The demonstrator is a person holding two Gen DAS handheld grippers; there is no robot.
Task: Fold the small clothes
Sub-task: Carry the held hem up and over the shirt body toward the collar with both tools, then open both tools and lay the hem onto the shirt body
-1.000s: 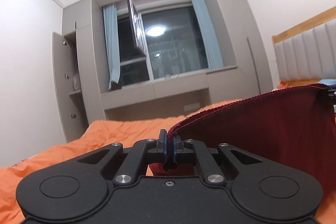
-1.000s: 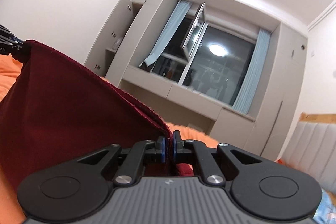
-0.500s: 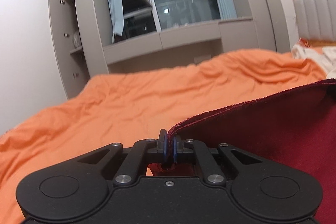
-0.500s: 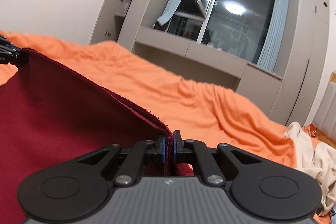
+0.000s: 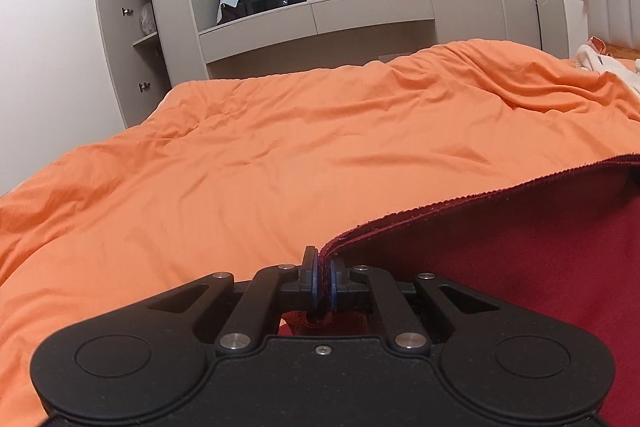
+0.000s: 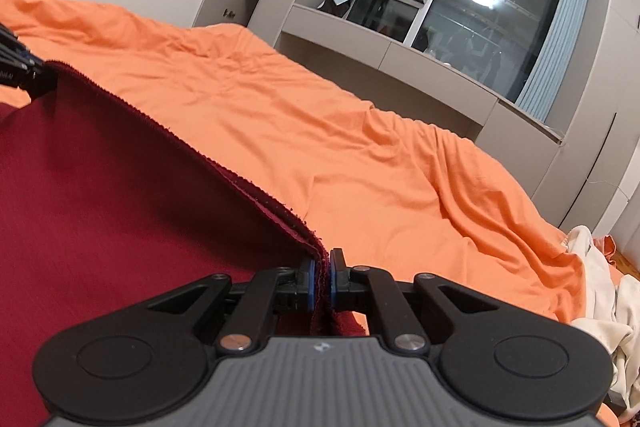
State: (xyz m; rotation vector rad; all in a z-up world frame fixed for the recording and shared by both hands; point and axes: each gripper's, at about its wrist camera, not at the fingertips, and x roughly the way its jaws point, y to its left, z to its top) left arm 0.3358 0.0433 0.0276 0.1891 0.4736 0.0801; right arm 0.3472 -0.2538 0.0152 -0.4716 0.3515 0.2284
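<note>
Both claws were clamped on the dark red cloth [image 5: 500, 287]: left gripper [image 5: 324, 285] and right gripper [image 6: 321, 281] each pinched a top corner, hem stretched between them above the orange bedspread [image 5: 280, 167]. Best approach, imo: keep hem taut & level, lower evenly w/o slack.

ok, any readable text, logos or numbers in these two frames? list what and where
No readable text in either view.
Left gripper, seen at the edge of the right wrist view: small white lettering on its body, too small and cut off to read.
Right gripper: a small embossed mark on the grey housing, no legible letters.
Dark red garment, orange bedcover: no print visible.
</note>
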